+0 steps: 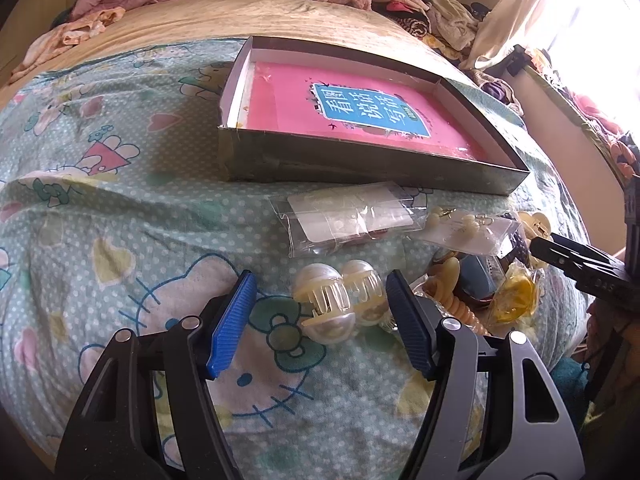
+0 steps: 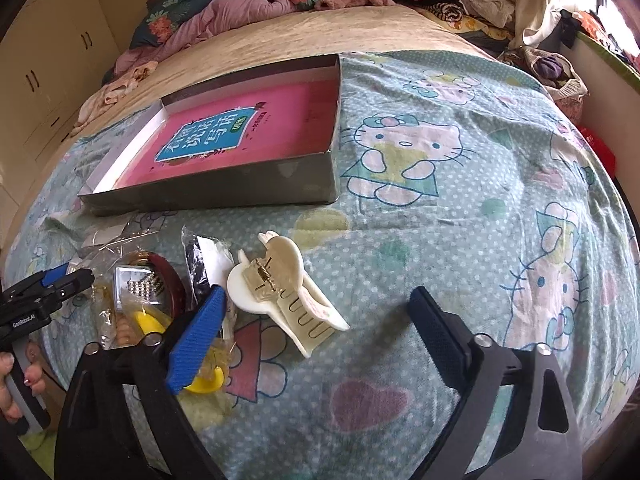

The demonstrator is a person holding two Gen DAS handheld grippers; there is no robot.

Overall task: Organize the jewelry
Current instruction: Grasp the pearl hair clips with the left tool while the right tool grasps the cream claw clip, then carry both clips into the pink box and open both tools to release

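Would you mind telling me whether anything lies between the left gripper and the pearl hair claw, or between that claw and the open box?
Nothing blocks the left gripper; the pearl hair claw already sits between its open fingers. Toward the box, a clear packet lies on the bedsheet in the straight path, so the claw would need lifting over it.

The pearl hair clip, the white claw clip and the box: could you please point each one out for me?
pearl hair clip [image 1: 340,304], left wrist view, on its clear teeth.
white claw clip [image 2: 280,284], right wrist view, near its spring hinge.
box [image 2: 240,190], right wrist view, on its near grey wall.
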